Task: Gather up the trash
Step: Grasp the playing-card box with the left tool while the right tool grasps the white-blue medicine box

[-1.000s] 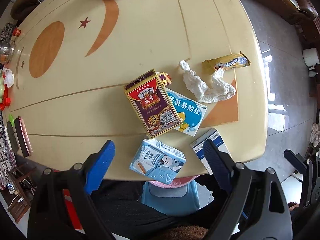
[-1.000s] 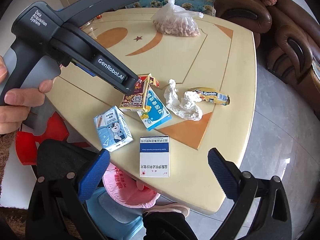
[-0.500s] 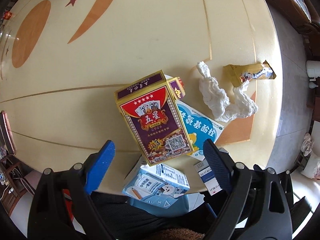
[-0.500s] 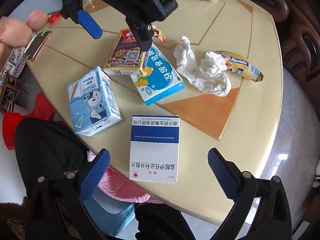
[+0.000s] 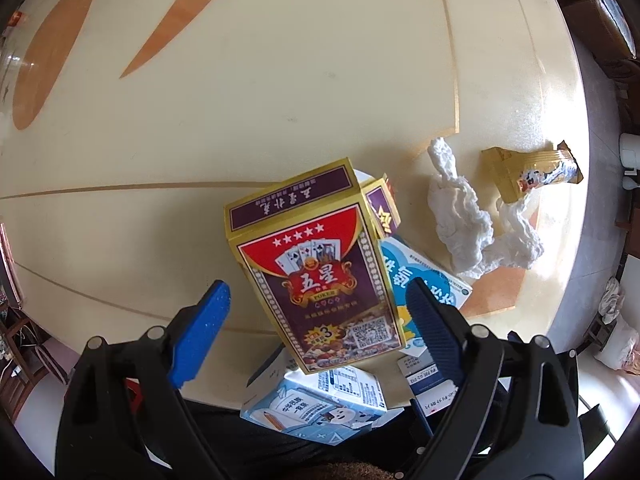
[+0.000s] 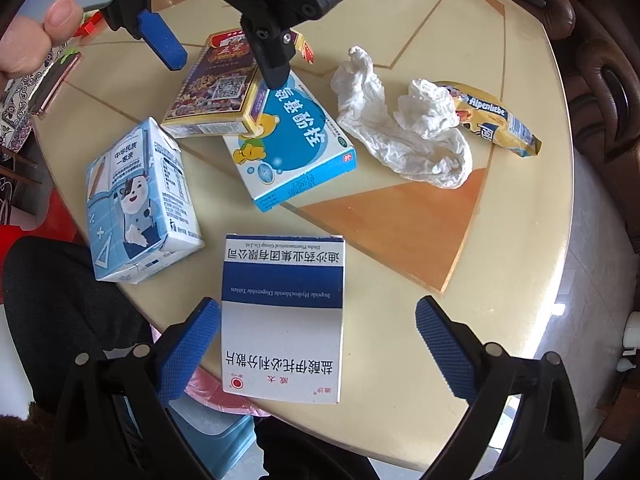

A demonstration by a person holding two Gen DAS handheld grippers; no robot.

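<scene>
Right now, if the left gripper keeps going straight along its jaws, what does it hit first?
Most likely the playing-card box. The left gripper points down at it with jaws open, one on either side of it in its own view. The box lies tilted on the blue medicine box. Remaining depth is unclear.

The far half of the counter (image 5: 280,80) lies bare, giving wide room to pass. Near the edge, things crowd together: the card box (image 5: 320,272) leans on the blue box (image 6: 292,140), with the milk carton (image 6: 136,200) just beside. The crumpled tissue (image 6: 400,132) touches the candy wrapper (image 6: 492,120). An open gap surrounds the white-and-blue box (image 6: 284,312) on both sides.
</scene>
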